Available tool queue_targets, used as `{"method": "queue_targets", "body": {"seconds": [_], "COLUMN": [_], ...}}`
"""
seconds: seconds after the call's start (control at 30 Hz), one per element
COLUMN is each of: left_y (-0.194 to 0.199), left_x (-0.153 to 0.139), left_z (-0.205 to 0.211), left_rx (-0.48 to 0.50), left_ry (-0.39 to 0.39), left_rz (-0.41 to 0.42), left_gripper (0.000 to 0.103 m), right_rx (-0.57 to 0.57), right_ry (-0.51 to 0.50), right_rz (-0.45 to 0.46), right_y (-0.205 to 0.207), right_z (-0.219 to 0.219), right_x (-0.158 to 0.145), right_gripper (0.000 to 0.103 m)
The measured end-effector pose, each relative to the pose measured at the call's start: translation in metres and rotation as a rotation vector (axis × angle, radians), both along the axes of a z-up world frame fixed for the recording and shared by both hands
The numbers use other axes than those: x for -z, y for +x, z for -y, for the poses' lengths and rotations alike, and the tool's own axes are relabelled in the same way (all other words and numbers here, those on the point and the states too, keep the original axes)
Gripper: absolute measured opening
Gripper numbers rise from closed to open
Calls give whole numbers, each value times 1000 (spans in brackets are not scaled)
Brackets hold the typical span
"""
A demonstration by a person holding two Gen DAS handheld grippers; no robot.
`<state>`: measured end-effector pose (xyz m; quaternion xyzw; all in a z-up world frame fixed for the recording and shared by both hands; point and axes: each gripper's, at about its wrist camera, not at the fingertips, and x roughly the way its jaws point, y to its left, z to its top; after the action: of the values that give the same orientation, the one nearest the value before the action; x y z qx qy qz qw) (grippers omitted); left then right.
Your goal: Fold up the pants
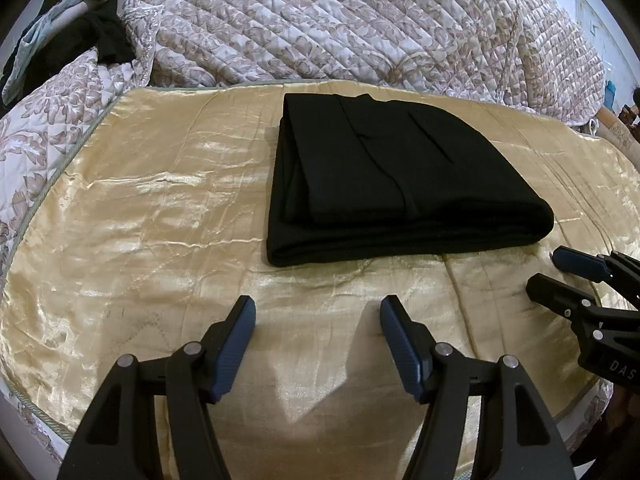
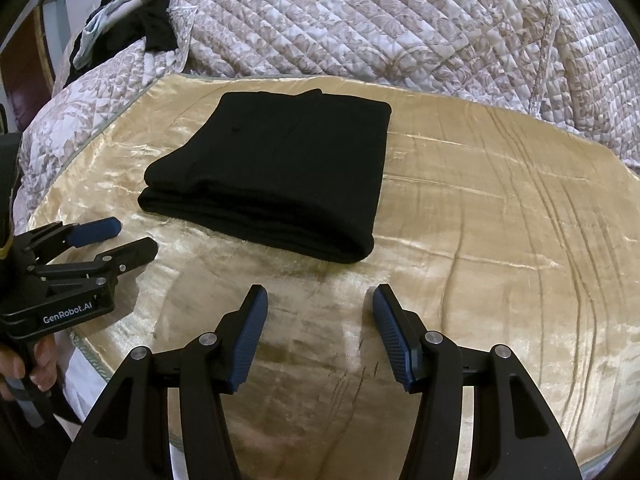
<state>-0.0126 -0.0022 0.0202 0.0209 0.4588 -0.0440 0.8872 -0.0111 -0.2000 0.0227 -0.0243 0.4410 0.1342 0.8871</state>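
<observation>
The black pants (image 1: 400, 184) lie folded in a neat rectangle on the gold satin cloth (image 1: 160, 208); they also show in the right wrist view (image 2: 276, 176). My left gripper (image 1: 318, 308) is open and empty, hovering over the cloth in front of the pants. It shows from the side in the right wrist view (image 2: 134, 236). My right gripper (image 2: 320, 296) is open and empty, also in front of the pants and apart from them. It shows at the right edge of the left wrist view (image 1: 548, 268).
A quilted floral bedspread (image 1: 340, 28) is bunched up behind the gold cloth (image 2: 500, 220). Dark and pale blue clothes (image 1: 68, 36) are piled at the far left corner. The bed edge runs along the near side.
</observation>
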Motion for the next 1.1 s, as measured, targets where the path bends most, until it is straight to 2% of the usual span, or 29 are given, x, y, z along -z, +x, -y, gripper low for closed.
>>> {"method": "queue_targets", "body": {"seconds": [0.47, 1.1], "left_y": [1, 1], "left_x": [1, 3], "left_z": [1, 0], "left_rx": [14, 15], "left_ry": [11, 10], "left_rz": [-3, -14], "left_gripper": [72, 73], "right_rx": [-1, -1], "right_ry": [-4, -8], "right_rz": [1, 1], "right_y": [0, 0], "right_z": [-1, -1], "right_x": [1, 1], "right_gripper": [55, 56]}}
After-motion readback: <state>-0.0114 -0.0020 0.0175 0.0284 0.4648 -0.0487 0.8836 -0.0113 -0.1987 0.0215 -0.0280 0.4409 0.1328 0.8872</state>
